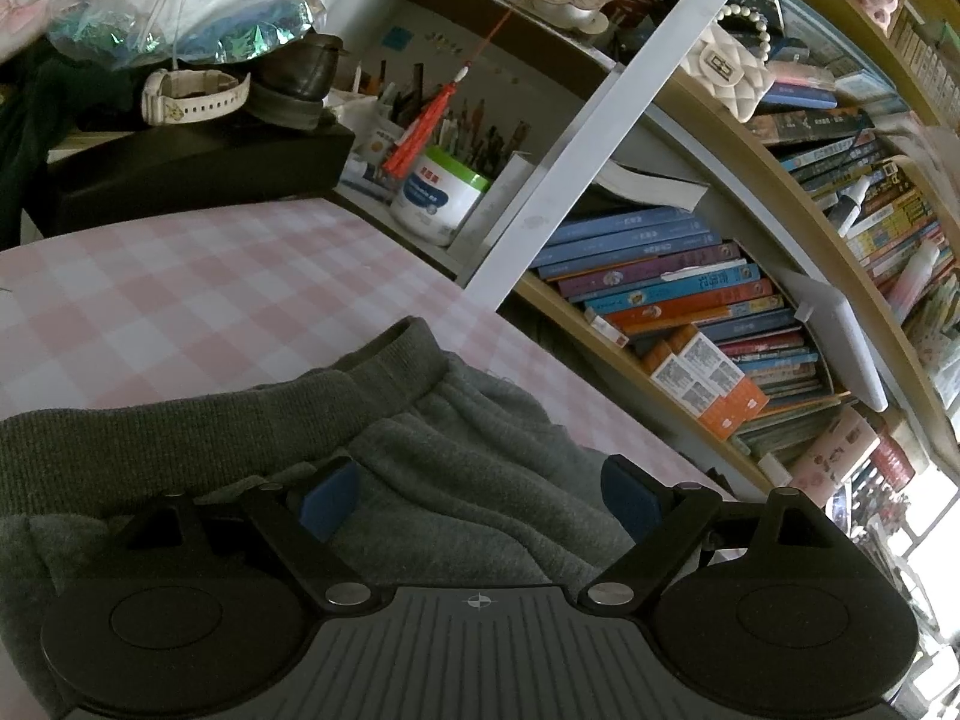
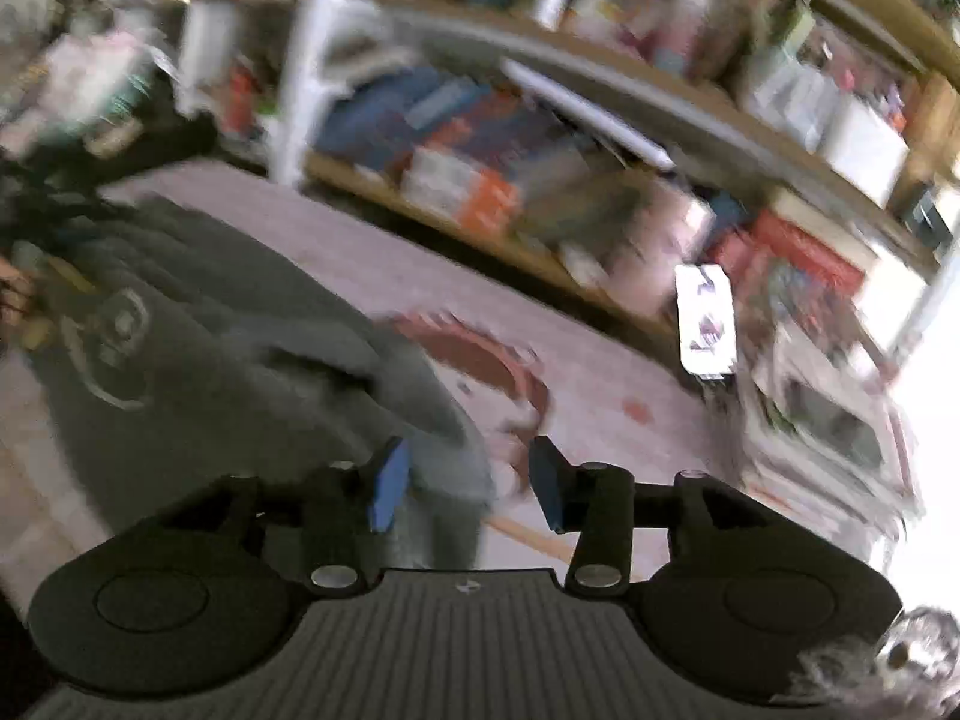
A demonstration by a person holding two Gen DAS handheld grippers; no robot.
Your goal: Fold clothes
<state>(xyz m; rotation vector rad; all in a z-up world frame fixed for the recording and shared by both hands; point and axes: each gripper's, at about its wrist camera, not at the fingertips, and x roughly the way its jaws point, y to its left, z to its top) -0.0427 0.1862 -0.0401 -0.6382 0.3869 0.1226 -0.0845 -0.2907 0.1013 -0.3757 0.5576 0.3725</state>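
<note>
Left gripper [image 1: 480, 501] tilted over grey garment [image 1: 468, 456]

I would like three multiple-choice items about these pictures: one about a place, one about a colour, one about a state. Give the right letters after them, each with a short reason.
1. Where does the grey garment lie?
A. On the pink checked tabletop
B. On a bookshelf
C. On the floor

2. What colour is the tassel that hangs above the white tub?
A. Blue
B. Red
C. Yellow

3. How does the left gripper stand?
A. Shut on a book
B. Shut with nothing in it
C. Open, with its fingers wide apart over the garment

Answers:
1 A: the cloth rests on the checked surface, in front of the bookshelf.
2 B: the tassel is red-orange against the pale wall.
3 C: both blue pads stand far apart, with grey fabric showing between them and no pinch visible.
</note>
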